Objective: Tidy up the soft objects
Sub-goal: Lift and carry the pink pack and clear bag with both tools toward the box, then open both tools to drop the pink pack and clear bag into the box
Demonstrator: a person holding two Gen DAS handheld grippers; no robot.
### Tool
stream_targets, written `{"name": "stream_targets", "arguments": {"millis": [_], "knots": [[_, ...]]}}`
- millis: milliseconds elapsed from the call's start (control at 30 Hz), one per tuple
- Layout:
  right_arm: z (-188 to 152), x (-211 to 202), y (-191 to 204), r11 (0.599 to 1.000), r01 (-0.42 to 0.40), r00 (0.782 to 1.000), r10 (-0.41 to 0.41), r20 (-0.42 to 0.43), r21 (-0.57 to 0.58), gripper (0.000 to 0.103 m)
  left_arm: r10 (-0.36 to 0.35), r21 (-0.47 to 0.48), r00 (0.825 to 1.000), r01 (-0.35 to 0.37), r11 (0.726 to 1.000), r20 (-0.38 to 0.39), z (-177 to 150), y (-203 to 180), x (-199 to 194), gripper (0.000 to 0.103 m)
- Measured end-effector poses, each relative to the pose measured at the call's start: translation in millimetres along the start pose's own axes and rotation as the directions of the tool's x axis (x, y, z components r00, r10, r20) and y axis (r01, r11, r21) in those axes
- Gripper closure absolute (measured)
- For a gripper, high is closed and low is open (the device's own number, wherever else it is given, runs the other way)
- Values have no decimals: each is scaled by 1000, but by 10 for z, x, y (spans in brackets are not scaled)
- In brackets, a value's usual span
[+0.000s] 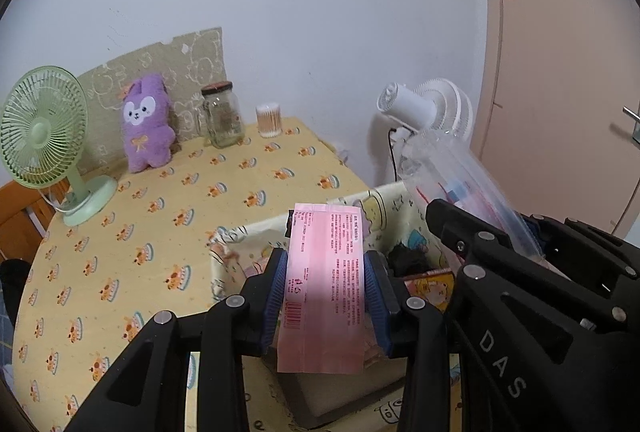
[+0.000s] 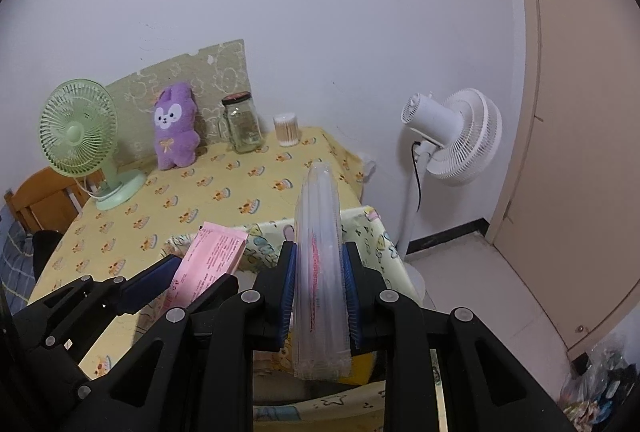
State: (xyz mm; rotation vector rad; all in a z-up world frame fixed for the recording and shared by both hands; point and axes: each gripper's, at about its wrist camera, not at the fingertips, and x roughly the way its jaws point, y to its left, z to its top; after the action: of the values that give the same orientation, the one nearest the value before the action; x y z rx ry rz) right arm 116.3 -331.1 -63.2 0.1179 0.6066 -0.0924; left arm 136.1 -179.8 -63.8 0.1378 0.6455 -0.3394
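Note:
My left gripper [image 1: 326, 296] is shut on a flat pink packet [image 1: 324, 284] with printed text, held above a fabric storage box [image 1: 240, 236] with cartoon prints. The packet also shows in the right wrist view [image 2: 208, 260]. My right gripper [image 2: 319, 296] is shut on a clear plastic packet [image 2: 320, 272] with red print, held upright over the same box [image 2: 376, 232]. In the left wrist view the clear packet [image 1: 460, 176] sticks up to the right of the pink one. A purple plush bunny [image 1: 145, 124] leans at the back of the table.
The round table has a yellow printed cloth [image 1: 120, 232]. A green desk fan [image 1: 44, 140], a glass jar [image 1: 222, 116] and a cotton swab tub [image 1: 269, 120] stand along the back. A white floor fan [image 2: 452, 136] and a door [image 2: 580, 112] are to the right.

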Motion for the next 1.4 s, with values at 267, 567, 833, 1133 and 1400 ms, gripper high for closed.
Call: {"name": "stream_targets", "arguments": {"millis": [267,567,833,1133,1400], "knots": [[-100,76,-60,1000,15,999,-14,-30,11,77,-37,25,998,38,999,-59,-68,-71,122,55],[-148,145,-88,1000,17,998,-16,-53,15,77,20,109,996,-11,994,-86,-77,-137,175,19],[-117,244,-17,1000,-28,998,28,-63,7,77,28,120,994,-15,993,-105,-62,-69,177,19],[-66,374,62,997,-72,993,73,-96,14,74,26,121,994,-13,993,-108,-37,-13,191,19],[-103,336,15,1000,-2,995,5,-98,27,28,-3,113,993,17,993,-120,-54,-55,218,11]]}}
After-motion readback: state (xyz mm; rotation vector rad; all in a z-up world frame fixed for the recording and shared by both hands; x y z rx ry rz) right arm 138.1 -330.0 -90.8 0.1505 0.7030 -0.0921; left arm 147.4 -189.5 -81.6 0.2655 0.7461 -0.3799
